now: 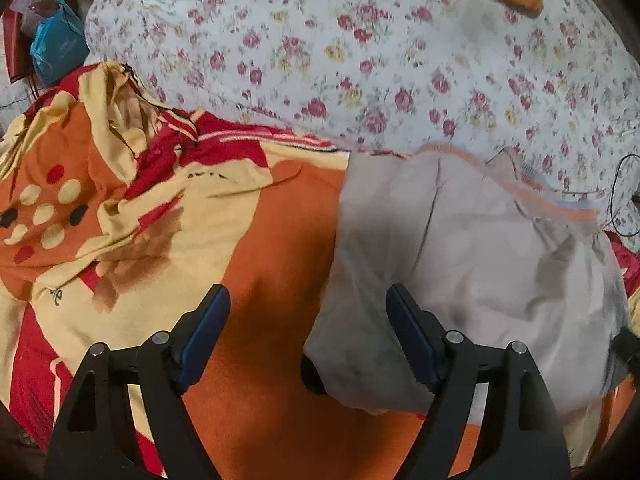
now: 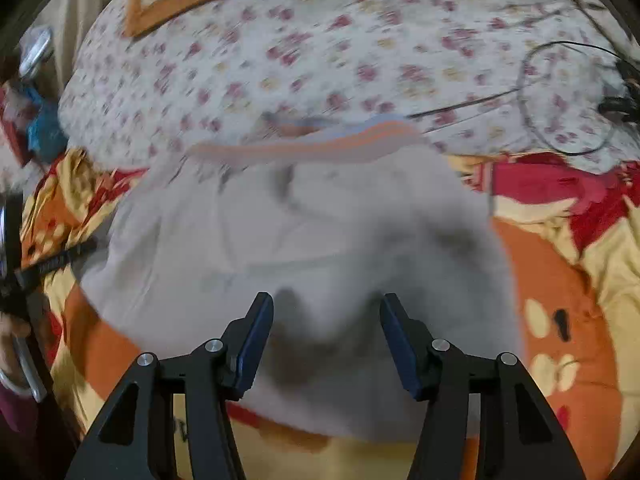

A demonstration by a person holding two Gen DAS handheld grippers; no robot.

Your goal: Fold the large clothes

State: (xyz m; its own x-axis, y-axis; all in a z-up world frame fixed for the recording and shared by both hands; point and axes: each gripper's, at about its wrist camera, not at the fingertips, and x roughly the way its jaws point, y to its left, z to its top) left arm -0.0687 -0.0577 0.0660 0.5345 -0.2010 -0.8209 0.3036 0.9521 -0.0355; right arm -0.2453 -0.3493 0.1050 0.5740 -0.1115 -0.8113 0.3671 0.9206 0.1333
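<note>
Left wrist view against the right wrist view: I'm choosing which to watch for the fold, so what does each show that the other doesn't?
Only the left wrist view shows the crumpled heap of the orange, yellow and red patterned sheet.

Only the right wrist view shows the looping thin black cable and the grey garment's right edge.

Both show the light grey garment with orange-striped trim, the white floral quilt and an open tool with nothing between its pads.
</note>
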